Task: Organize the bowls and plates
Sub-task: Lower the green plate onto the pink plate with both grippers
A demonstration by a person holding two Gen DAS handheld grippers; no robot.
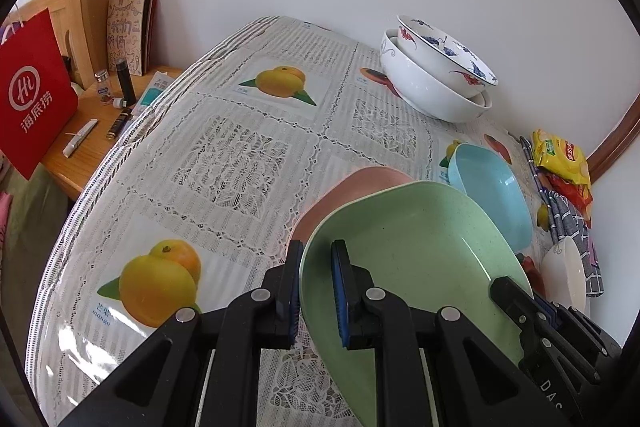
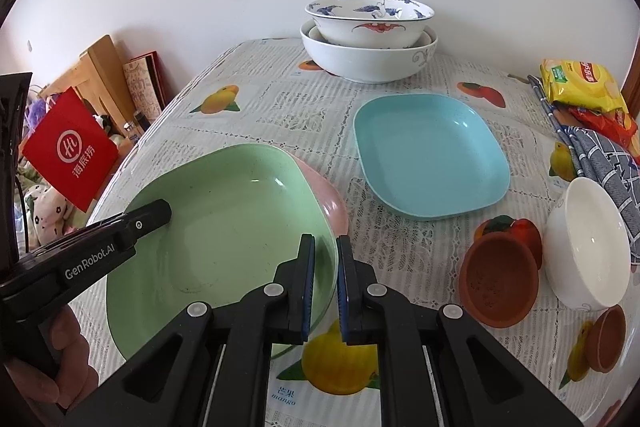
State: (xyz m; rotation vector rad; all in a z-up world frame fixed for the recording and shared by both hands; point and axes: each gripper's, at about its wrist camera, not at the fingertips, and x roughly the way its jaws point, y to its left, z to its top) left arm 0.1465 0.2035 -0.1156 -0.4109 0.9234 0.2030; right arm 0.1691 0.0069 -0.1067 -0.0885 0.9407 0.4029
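Note:
A green square plate [image 2: 224, 219] lies on top of a pink plate [image 2: 334, 203] on the table. My left gripper [image 1: 316, 291] is shut on the green plate's [image 1: 412, 251] near-left rim; it also shows in the right wrist view [image 2: 160, 213]. My right gripper [image 2: 325, 287] is shut on the same plate's right rim, and it shows in the left wrist view [image 1: 516, 297]. A blue square plate [image 2: 430, 155] lies to the right. Two stacked white patterned bowls [image 2: 368, 35] stand at the back. A small white bowl [image 2: 586, 243] and two brown clay bowls [image 2: 498, 279] sit at the right.
The table has a fruit-print lace cloth [image 1: 224, 155]. Snack packets [image 2: 584, 91] and a checked cloth [image 2: 608, 163] lie at the right edge. A red bag [image 1: 32, 95], boards and small bottles are on a wooden side table [image 1: 100, 131] at the left.

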